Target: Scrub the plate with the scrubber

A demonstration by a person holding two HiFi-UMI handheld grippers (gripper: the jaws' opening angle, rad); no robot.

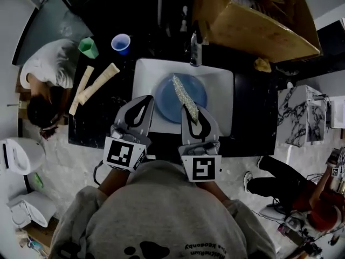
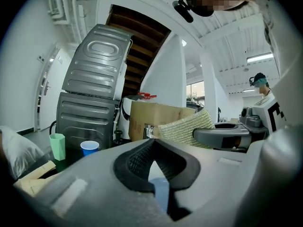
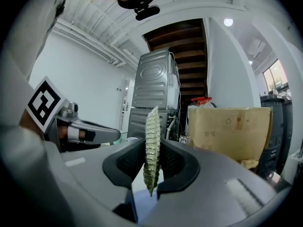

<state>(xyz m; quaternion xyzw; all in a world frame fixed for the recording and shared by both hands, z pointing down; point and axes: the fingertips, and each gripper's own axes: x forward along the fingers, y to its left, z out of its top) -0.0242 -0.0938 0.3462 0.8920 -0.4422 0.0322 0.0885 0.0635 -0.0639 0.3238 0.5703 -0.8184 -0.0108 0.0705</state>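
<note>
A blue plate lies in the white sink. Over it reaches the scrubber, a long flat greenish mesh pad. My right gripper is shut on its near end; in the right gripper view the scrubber stands on edge, clamped between the black pads. My left gripper hovers over the sink's left front rim beside the plate, shut with nothing in it. In the left gripper view its jaws meet, and the scrubber shows to the right.
A faucet stands behind the sink. On the black counter to the left are a green cup, a blue cup and two pale long pieces. A cardboard box sits back right. A person bends at the left.
</note>
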